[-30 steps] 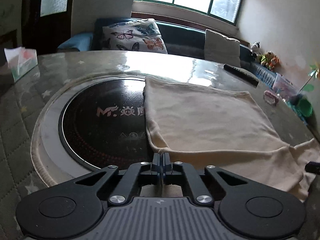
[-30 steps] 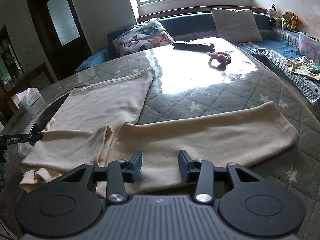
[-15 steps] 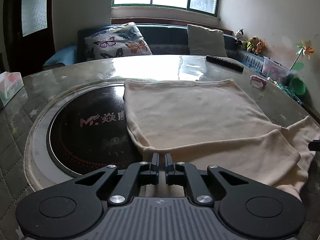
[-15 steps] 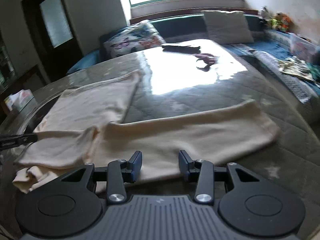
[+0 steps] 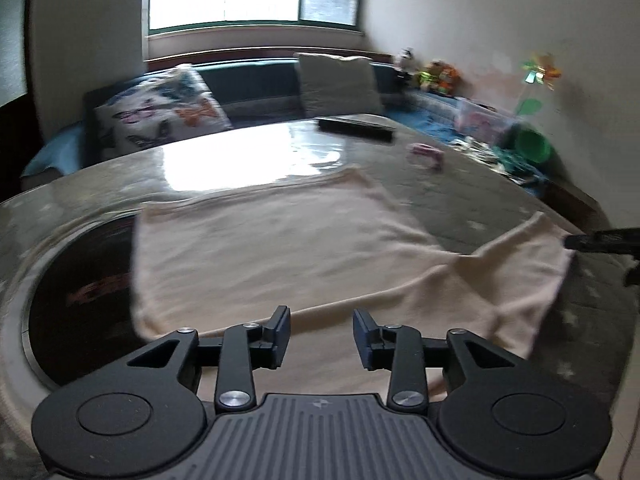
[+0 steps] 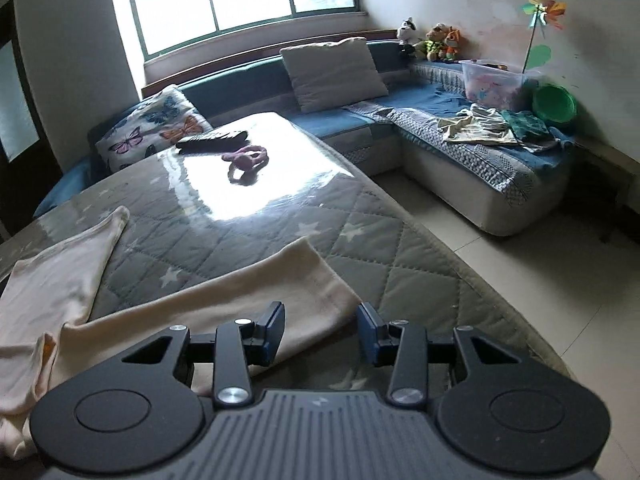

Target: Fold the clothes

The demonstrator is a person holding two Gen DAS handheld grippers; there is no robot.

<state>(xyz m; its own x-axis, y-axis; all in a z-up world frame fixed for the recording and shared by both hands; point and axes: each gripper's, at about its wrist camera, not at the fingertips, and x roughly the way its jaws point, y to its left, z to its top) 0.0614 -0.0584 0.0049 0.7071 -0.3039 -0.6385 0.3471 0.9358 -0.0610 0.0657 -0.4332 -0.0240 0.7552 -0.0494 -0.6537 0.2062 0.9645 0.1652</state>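
Note:
A cream garment [image 5: 280,248] lies flat on the quilted table, one part folded over toward the left, a long leg stretching right [image 6: 224,304]. My left gripper [image 5: 321,334] is open and empty, just above the garment's near edge. My right gripper [image 6: 321,330] is open and empty, over the end of the long leg near the table's right edge. The right gripper's fingers [image 5: 600,240] show at the right edge of the left wrist view, beside the leg's end.
A round black cooktop [image 5: 76,280] is set in the table at left, partly under the garment. A black remote [image 6: 212,140] and a pink item [image 6: 246,158] lie at the table's far side. A sofa [image 6: 440,128] with cushions and loose clothes stands beyond.
My left gripper has opened, letting go of the garment's edge, and swung right. My right gripper has moved right along the leg to its end.

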